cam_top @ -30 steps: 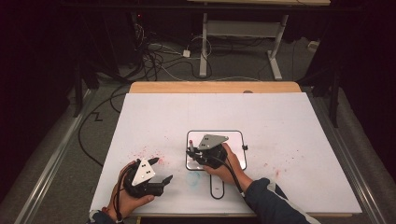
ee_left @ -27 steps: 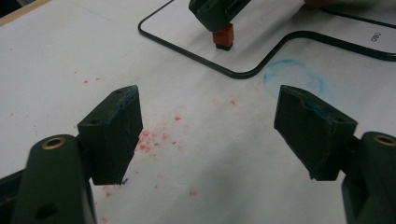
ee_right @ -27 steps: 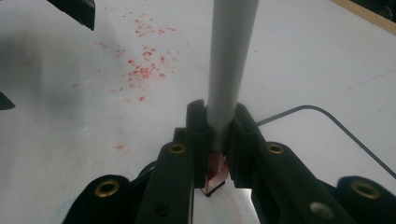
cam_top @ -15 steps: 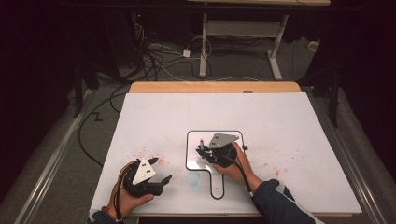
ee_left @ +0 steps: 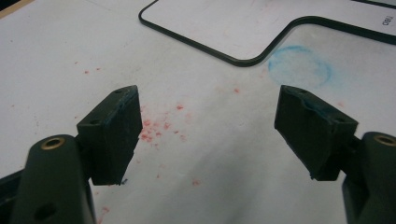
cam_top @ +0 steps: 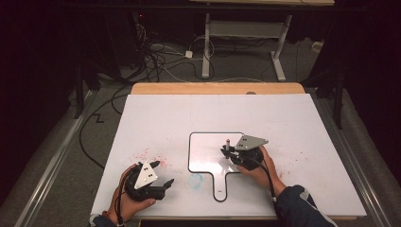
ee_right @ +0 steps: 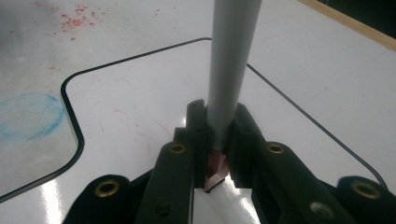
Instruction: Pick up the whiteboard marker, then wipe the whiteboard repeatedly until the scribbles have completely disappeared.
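The right gripper [cam_top: 231, 153] has its jaws closed tight on a grey marker [ee_right: 231, 70], which stands nearly upright over the board [cam_top: 208, 142], a small whiteboard with a black rim and a handle lying on the white table [cam_top: 302, 127]. The work looks to be writing or drawing on that board, and the marker seems to be gripped low, close to its reddish tip [ee_right: 215, 172] (a short lever, which should help control). To do this well, I would keep the marker close to vertical, press lightly so the glossy surface takes ink without the tip skidding, and move the whole hand rather than twisting the wrist, staying inside the black rim. The left gripper [cam_top: 158, 187] rests idle near the table's front edge, well apart from the board, jaws spread wide with nothing between them; it could steady the board's handle if the board begins to slide. The right gripper view shows the clamped tip and faint red strokes on the board, which the high view is too coarse to resolve. The left gripper view shows a blue smudged ring [ee_left: 301, 65] and red specks [ee_left: 154, 128] on the table beside the board's neck, while the high view gives how far apart the two hands are.
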{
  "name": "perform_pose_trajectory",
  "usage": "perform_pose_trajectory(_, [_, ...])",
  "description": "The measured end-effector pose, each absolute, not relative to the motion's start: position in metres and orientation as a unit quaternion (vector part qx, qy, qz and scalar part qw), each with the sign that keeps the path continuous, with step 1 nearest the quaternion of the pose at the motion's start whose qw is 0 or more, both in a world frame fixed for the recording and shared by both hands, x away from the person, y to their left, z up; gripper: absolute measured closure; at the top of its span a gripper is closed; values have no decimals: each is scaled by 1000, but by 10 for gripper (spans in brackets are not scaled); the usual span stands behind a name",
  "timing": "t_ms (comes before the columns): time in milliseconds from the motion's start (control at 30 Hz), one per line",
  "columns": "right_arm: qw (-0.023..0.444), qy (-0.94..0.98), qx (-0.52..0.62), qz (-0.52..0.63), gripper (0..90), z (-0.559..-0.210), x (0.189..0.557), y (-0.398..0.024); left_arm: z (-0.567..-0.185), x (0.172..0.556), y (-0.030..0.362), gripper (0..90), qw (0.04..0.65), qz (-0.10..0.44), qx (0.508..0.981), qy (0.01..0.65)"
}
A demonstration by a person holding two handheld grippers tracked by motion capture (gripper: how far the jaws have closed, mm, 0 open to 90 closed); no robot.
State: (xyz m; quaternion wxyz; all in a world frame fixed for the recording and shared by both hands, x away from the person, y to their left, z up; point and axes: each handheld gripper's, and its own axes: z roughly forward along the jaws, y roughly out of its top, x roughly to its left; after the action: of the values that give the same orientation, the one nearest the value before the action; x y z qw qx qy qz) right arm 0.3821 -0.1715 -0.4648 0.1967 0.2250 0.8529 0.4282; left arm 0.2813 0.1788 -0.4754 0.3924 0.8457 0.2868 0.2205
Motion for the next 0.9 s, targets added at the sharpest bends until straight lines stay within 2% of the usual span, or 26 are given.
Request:
perform_pose_trajectory(267, [193,853,217,433,818,-466,379,-161,-476,280,180,229,388,221,848,286])
perform_pose_trajectory(567, [167,865,169,442,817,-469,368,-106,-476,281,180,227,390,220,847,287])
perform_pose_trajectory(667, [173,869,157,436,818,-468,365,-96,-476,281,181,227,391,219,847,286])
perform_pose_trajectory(900, [180,862,183,438,817,-468,371,-127,-475,280,179,227,391,221,848,282])
